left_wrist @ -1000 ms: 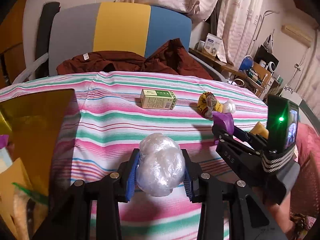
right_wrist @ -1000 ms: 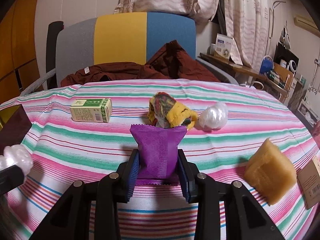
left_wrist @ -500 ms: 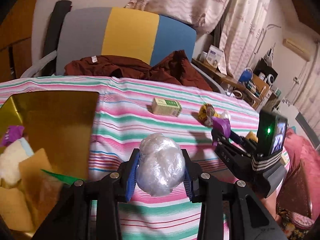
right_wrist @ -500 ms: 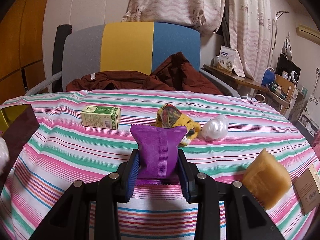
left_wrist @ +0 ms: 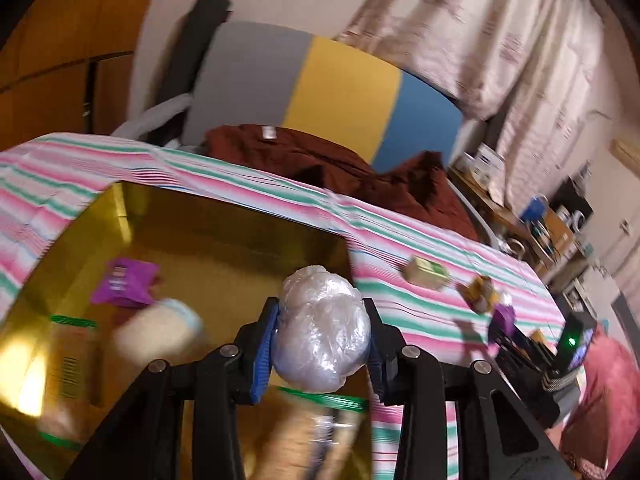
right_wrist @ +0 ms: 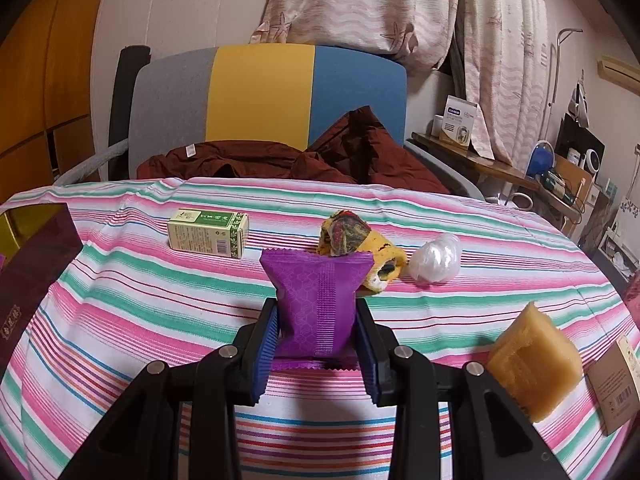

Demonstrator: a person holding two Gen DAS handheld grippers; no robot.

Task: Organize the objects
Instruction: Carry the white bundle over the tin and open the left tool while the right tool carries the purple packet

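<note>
My left gripper (left_wrist: 320,344) is shut on a crumpled clear plastic ball (left_wrist: 320,328) and holds it above the right part of an open gold-lined box (left_wrist: 224,248). The box holds a purple packet (left_wrist: 124,284), a pale roll (left_wrist: 156,332) and flat packages. My right gripper (right_wrist: 316,336) is shut on a purple snack packet (right_wrist: 316,300) above the striped tablecloth (right_wrist: 120,300). On the cloth lie a green carton (right_wrist: 208,232), a yellow patterned cloth bundle (right_wrist: 352,240), a second plastic ball (right_wrist: 436,258) and a tan sponge block (right_wrist: 532,356).
The box's dark red outer wall (right_wrist: 28,272) shows at the left of the right wrist view. A brown card package (right_wrist: 616,384) lies at the table's right edge. A chair with a brown garment (right_wrist: 280,160) stands behind the table. A cluttered shelf (right_wrist: 560,184) is at the right.
My left gripper has swung left with the plastic ball, from above the cloth to above the gold box. My right gripper has risen a little and still holds the purple packet.
</note>
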